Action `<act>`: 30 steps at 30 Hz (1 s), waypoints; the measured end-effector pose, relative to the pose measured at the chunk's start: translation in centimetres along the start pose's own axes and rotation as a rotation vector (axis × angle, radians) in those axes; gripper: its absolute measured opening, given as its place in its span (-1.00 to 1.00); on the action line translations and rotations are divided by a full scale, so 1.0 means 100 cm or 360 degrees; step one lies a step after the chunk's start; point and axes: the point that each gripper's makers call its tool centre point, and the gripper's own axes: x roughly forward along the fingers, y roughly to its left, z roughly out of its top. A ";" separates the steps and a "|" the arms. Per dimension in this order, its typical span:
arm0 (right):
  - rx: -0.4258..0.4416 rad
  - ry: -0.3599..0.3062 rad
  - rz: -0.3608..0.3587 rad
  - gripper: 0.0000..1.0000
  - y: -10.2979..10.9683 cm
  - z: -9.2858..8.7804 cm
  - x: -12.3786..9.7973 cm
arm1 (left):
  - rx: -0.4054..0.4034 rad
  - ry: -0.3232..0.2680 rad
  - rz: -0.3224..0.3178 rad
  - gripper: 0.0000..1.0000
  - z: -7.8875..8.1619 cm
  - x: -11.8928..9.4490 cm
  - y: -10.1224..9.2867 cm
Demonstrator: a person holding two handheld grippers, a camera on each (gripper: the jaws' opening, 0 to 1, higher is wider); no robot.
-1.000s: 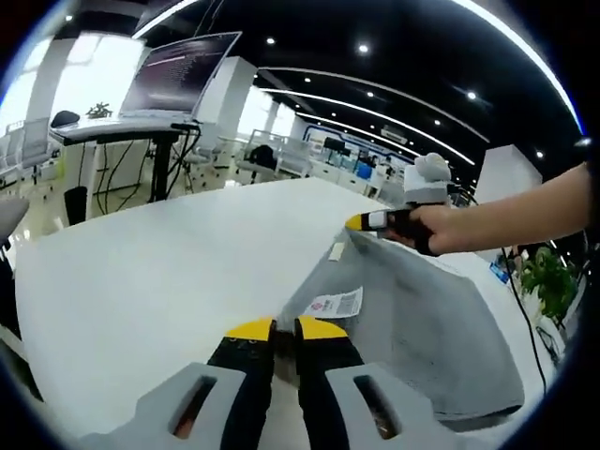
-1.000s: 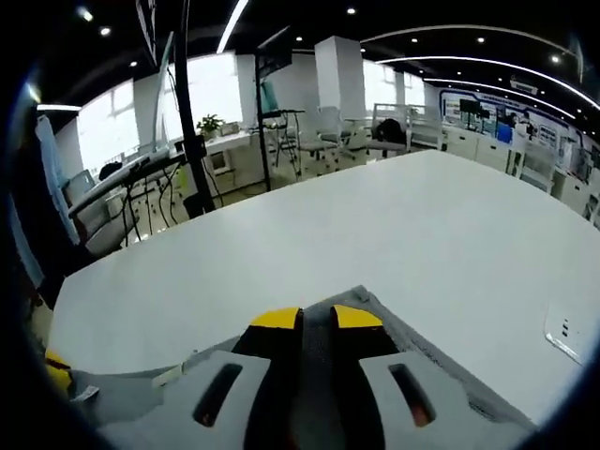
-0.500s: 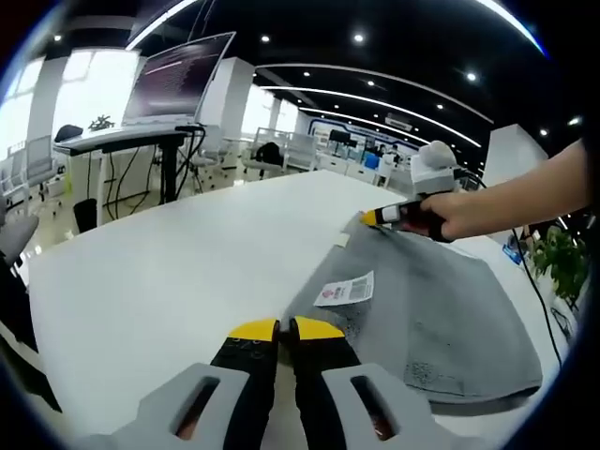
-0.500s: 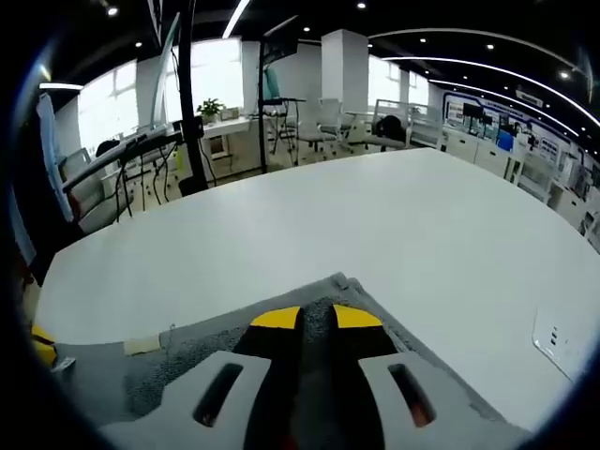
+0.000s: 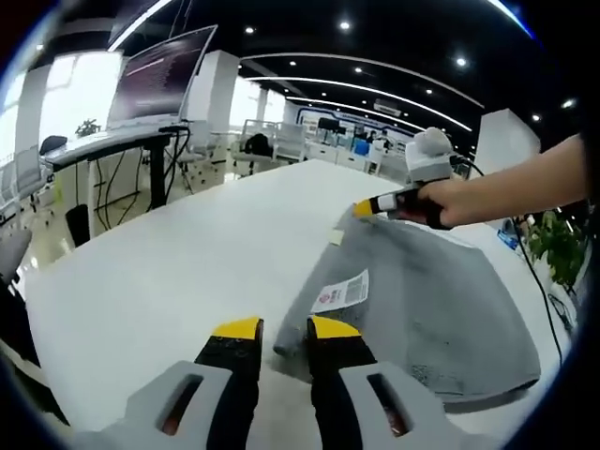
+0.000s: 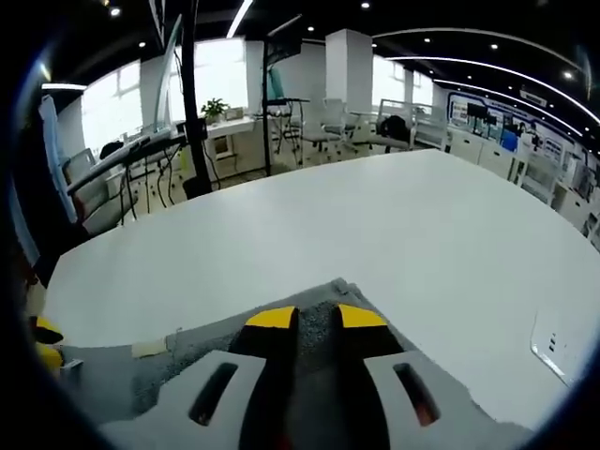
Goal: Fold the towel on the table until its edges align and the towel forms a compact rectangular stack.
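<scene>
White table (image 5: 169, 272) w/ grey towel (image 5: 422, 300) lying on it, label up.

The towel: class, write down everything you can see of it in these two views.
The towel is grey, terry-looking cloth lying on the white table, with a white printed label and a small pale tag near one edge. It looks folded over, its layers not yet neatly aligned. The left gripper stands open at its near corner; the right gripper, slightly parted, is at the far corner, cloth between its jaws.
</scene>
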 end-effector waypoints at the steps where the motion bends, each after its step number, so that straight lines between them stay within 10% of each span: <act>1: 0.0028 -0.0004 0.0007 -0.68 0.000 0.001 -0.002 | 0.0016 -0.0014 -0.0001 -0.56 0.004 0.000 0.000; 30: 0.0065 0.0144 -0.0029 -0.39 -0.031 -0.029 -0.083 | 0.0161 0.0088 -0.0380 0.11 0.008 -0.016 -0.089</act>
